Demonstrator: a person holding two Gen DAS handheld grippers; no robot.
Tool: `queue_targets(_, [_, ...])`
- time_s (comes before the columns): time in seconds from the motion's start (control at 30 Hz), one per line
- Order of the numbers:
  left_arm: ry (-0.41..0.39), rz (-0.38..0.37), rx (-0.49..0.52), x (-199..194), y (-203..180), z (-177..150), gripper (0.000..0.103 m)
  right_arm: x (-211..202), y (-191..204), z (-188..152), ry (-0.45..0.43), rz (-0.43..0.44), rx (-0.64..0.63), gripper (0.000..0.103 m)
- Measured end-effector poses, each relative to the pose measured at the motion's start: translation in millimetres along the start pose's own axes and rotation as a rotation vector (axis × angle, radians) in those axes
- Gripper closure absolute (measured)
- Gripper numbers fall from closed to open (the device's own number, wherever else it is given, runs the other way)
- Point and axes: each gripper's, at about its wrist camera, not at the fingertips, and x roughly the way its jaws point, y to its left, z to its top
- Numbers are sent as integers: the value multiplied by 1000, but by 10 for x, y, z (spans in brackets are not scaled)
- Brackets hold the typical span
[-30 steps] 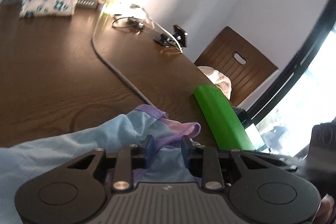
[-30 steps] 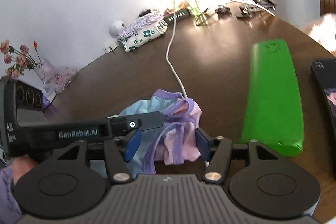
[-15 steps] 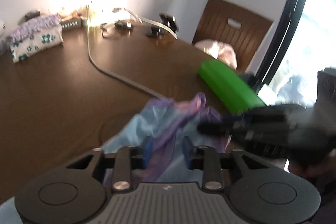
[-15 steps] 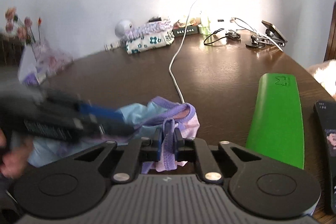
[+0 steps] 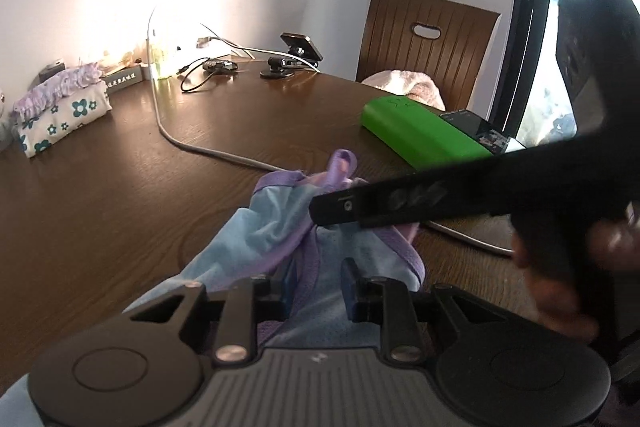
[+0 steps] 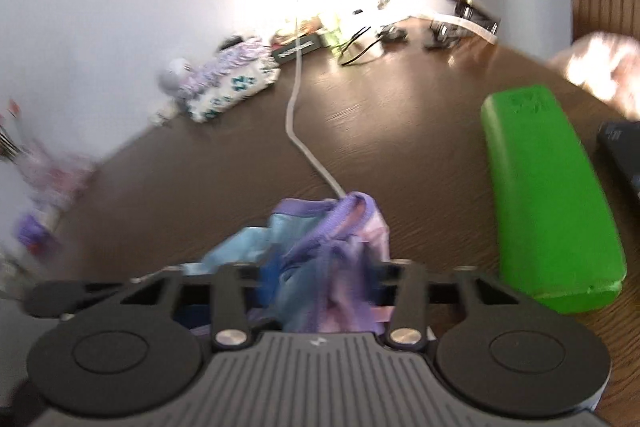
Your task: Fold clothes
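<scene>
Left gripper (image 5: 316,285) clamped on blue-and-purple garment (image 5: 280,227) bunched on brown table (image 5: 120,195); right gripper (image 6: 320,275) jaws opening with the same cloth between them, beside green case (image 6: 548,195).

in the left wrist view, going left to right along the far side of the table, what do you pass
floral pouch → small dark box → black cable loop → phone on a stand → wooden chair behind the table edge
</scene>
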Motion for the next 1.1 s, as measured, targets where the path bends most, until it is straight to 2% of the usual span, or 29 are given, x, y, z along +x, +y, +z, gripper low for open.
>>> queue_targets(0.13, [-5, -24, -20, -5, 44, -9, 81, 46, 249, -134, -54, -118, -174, 82])
queue_targets(0.2, [3, -35, -41, -41, 88, -8, 80, 45, 302, -177, -61, -138, -223, 90])
queue_targets(0.27, [-20, -18, -92, -203, 185, -15, 79, 20, 291, -158, -56, -129, -213, 94])
queue_targets(0.37, [-105, 8, -205, -599, 420, -68, 73, -86, 288, -135, -94, -115, -226, 96])
queue_targets(0.47, [-234, 69, -330, -1108, 740, -212, 65, -319, 368, -143, -205, -21, -275, 97])
queue_targets(0.53, [-290, 168, -415, -1406, 951, -357, 65, -478, 502, -164, -295, 46, -346, 96])
queue_targets(0.63, [-333, 324, -543, -1780, 1213, -598, 65, -555, 920, -242, -359, 170, -509, 97])
queue_targets(0.7, [-341, 396, -619, -1976, 1337, -746, 65, -443, 1246, -286, -314, 283, -573, 96])
queue_targets(0.8, [-336, 448, -675, -2184, 1344, -964, 65, -239, 1715, -451, -205, 443, -668, 96])
queue_targets(0.87, [-318, 465, -684, -2242, 1293, -1062, 64, -104, 1996, -650, -107, 479, -771, 92])
queue_targets(0.9, [-307, 465, -685, -2239, 1254, -1102, 64, -95, 2022, -686, -92, 474, -783, 88])
queue_targets(0.97, [-286, 461, -686, -2240, 1181, -1184, 64, -78, 2072, -759, -63, 466, -806, 63])
queue_targets(1.07, [-295, 379, -686, -2279, 1157, -1306, 64, -405, 1763, -495, -155, 503, -739, 49])
queue_targets(1.1, [-302, 331, -676, -2282, 1141, -1338, 64, -531, 1585, -362, -178, 486, -701, 48])
